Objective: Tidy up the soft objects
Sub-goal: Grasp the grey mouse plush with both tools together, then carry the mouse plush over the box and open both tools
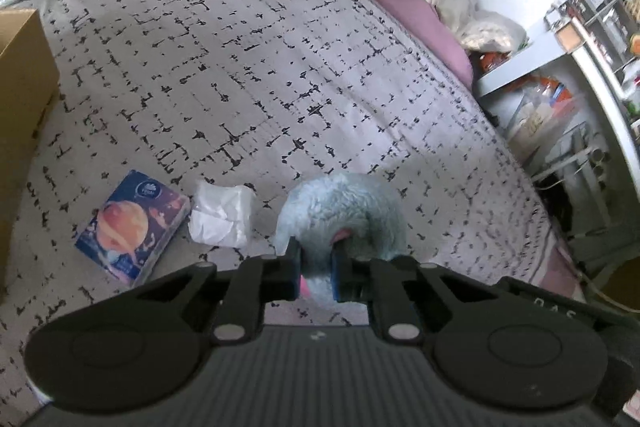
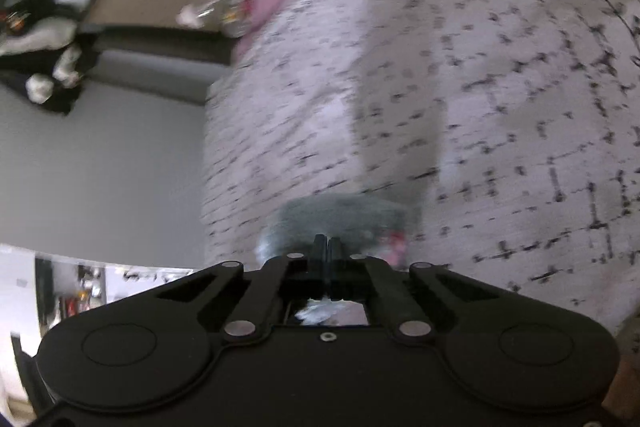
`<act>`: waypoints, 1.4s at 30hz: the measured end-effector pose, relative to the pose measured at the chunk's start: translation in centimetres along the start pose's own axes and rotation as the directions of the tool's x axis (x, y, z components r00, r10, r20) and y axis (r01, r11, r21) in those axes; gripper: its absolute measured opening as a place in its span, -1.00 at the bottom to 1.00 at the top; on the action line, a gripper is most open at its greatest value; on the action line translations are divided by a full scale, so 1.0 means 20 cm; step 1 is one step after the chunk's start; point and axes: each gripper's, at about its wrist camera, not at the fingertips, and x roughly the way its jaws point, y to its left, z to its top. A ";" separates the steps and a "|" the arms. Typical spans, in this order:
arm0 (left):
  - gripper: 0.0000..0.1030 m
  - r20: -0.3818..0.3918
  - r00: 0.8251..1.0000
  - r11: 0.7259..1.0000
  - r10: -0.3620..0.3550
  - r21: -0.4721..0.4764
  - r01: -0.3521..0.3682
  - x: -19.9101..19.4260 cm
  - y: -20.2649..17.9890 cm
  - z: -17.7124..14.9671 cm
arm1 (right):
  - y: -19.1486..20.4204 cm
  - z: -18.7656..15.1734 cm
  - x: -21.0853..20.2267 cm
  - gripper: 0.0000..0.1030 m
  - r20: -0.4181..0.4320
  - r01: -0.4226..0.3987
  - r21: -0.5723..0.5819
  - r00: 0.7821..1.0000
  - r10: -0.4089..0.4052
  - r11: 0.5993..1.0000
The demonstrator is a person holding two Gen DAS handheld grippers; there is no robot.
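Here, the left wrist view looks down over a bed covered by one grey bedspread (image 1: 280, 67) printed with broken black lines. The left gripper (image 1: 316, 267) has its two blue-padded jaws closed on one fluffy grey-blue plush toy (image 1: 344, 207), which curls in an arch just ahead of the fingers, with a bit of pink showing under it. The pads press into the fur from both sides, so the toy is pinched, likely to lift it off the bed for sorting. To the left of the toy lie one white crumpled tissue pack (image 1: 222, 217) and, just beside that, one blue tissue pack (image 1: 134, 227) printed with an orange planet; the two almost touch. One cardboard box (image 1: 24, 99) stands at the far left edge of the bed, probably the place where soft things are to go. A pink sheet (image 1: 420, 15) shows along the bed's far right edge.

The right wrist view is blurred. The right gripper (image 2: 327, 247) has its jaws drawn fully together, with no gap visible. One grey furry thing (image 2: 340, 223), with pink at its right end, sits right at the fingertips; it is probably the same toy. Whether any fur is caught between the jaws cannot be told. The same bedspread (image 2: 480, 67) fills the right side, and bare grey floor (image 2: 100, 167) the left.
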 end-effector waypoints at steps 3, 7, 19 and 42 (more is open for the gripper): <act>-0.76 0.031 1.000 1.000 0.003 -0.002 -0.003 -0.06 0.01 -0.01 | 0.02 -0.02 -0.04 -1.00 0.008 0.000 -0.020 1.000 0.000 1.000; -0.76 0.057 0.998 1.000 0.000 -0.009 0.001 -0.13 0.02 -0.03 | 0.00 -0.02 -0.09 -0.73 -0.018 -0.014 0.012 1.000 0.014 1.000; -0.76 0.109 0.994 1.000 -0.024 -0.014 0.025 -0.29 0.01 -0.02 | 0.04 -0.04 -0.14 0.36 -0.049 -0.129 0.019 0.990 0.130 0.991; -0.76 0.160 0.987 0.996 -0.019 -0.080 0.032 -0.53 0.24 -0.01 | 0.26 -0.25 -0.08 -0.33 -0.092 -0.140 -0.188 0.988 0.124 0.972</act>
